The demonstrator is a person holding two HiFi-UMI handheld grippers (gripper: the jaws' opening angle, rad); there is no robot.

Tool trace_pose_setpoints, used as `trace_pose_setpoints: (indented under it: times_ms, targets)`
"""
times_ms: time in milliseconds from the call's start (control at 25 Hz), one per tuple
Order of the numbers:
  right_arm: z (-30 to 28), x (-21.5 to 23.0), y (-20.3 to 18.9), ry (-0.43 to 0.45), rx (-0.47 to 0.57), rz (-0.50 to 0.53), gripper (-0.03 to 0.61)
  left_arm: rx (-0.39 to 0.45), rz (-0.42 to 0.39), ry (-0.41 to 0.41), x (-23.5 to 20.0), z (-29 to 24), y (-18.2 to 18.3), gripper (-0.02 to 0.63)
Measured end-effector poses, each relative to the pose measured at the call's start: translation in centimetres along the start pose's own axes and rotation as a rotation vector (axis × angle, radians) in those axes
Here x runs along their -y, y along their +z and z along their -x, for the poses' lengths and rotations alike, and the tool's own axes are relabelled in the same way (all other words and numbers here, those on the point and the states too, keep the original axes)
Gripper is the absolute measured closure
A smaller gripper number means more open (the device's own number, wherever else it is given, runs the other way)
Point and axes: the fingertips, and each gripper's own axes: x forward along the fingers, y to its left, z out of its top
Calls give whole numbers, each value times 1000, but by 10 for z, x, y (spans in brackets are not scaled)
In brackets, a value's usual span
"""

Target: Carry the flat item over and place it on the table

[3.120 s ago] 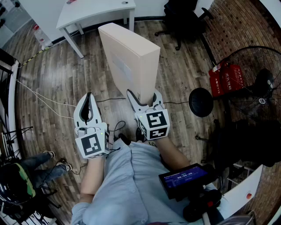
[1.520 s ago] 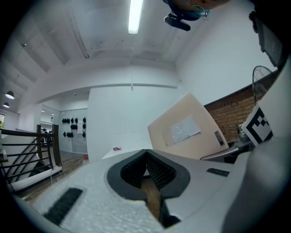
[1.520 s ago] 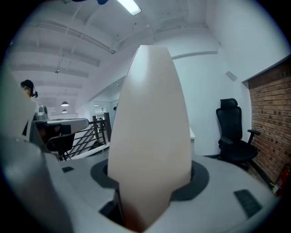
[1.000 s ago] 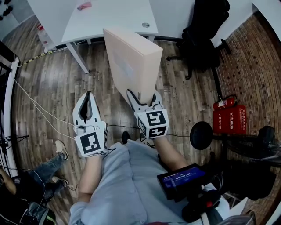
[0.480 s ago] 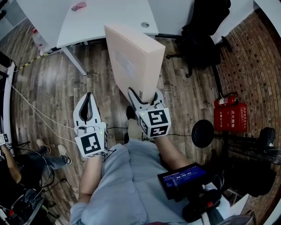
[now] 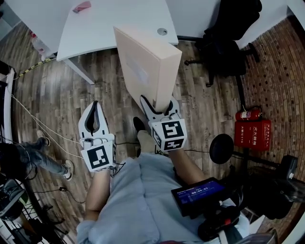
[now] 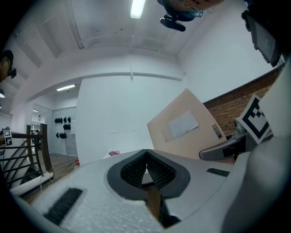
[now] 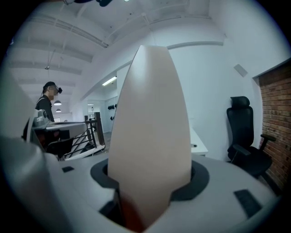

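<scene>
Head view looks down on a wooden floor (image 6: 57, 86) that fills most of the scene. A white table (image 6: 109, 24) stands at the far side, left of centre.

Next comes the flat box (image 6: 143, 66), pale beige with a white label on its broad left face. We hold it on edge in the air over the floor. Its far top corner overlaps the table's near edge in this view, and it rests on nothing.

A black office chair (image 6: 228, 28) stands far right, well apart from the box.

Our right gripper (image 6: 157, 101) is clamped on the box's near bottom edge, one jaw against each broad face; the right gripper view shows the narrow edge filling the gap between them. Our left gripper (image 6: 96, 104) hangs to the left of the box, apart from it, its jaws together at the tips with nothing between them.

A red fire extinguisher box (image 6: 252, 133) sits on the floor at right. A small pink object (image 6: 82, 6) lies on the far part of the table.
</scene>
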Motion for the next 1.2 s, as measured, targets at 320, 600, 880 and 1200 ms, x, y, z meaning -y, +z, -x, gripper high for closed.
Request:
trace_pose_setpoints:
  times_ms: [320,600,880,1200]
  targets:
    - [-99,34,23,43,-37,-16,310,-30,-1,21,-26,-99,-1,604]
    - [-168,58,57,79,-8,-6,309,0,-15,40,-42,-170,11,604]
    - [-206,64,89,98,34,9,308,29,-26,74,-66,-206,27,604]
    - [-254,60,111,111,47,16,308,32,-22,103,-101,-242,31,604]
